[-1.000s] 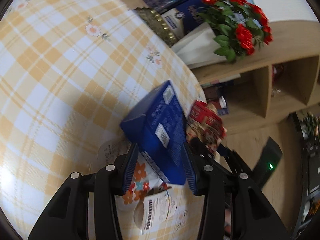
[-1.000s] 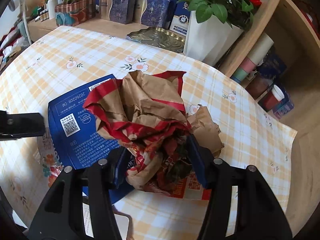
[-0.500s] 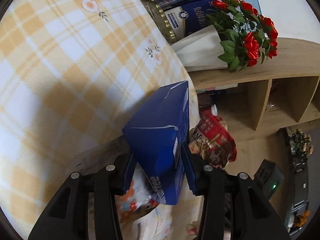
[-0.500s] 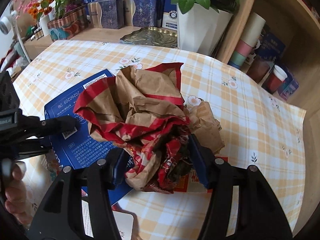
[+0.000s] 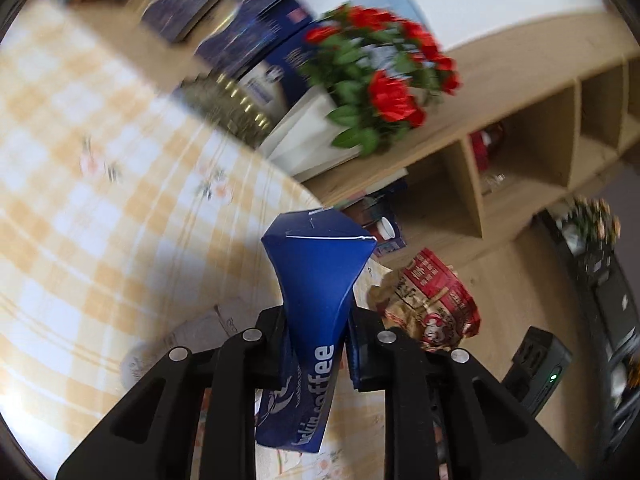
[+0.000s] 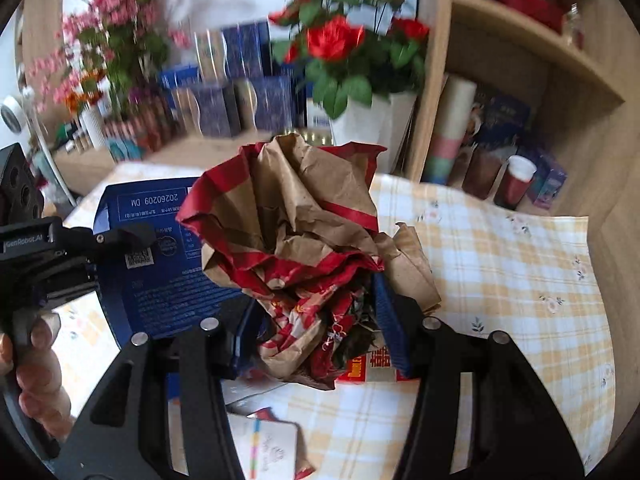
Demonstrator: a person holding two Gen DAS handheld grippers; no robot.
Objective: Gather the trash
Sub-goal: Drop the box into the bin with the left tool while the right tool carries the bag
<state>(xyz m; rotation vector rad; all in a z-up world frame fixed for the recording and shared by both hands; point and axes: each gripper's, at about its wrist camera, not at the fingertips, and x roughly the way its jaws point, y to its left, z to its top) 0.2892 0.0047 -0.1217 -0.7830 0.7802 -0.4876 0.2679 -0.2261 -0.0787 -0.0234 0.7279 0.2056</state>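
A blue coffee carton (image 5: 316, 280) stands on end between my left gripper's (image 5: 316, 320) jaws, which are closing and pinch its sides inward; it hangs above the yellow checked tablecloth (image 5: 80, 200). From the right wrist view the same carton (image 6: 160, 264) shows its printed face, with a left finger (image 6: 124, 236) across it. My right gripper (image 6: 316, 304) is closing on a crumpled red and brown paper bag (image 6: 296, 216), and its pads press into the bag's lower folds. In the left wrist view the bag (image 5: 432, 300) hangs just right of the carton.
A white pot of red roses (image 6: 340, 40) and blue gift boxes (image 6: 240, 100) stand behind the table on a wooden shelf unit (image 6: 560, 60). A red and white packet (image 6: 372, 364) and a small card (image 6: 268, 448) lie on the cloth (image 6: 520, 280). A hand (image 6: 36, 364) holds the left gripper.
Both grippers have risen from the table with their loads. The left jaws have squeezed the blue carton from a wide box shape to a narrow waist. The views have tilted up towards the shelves.
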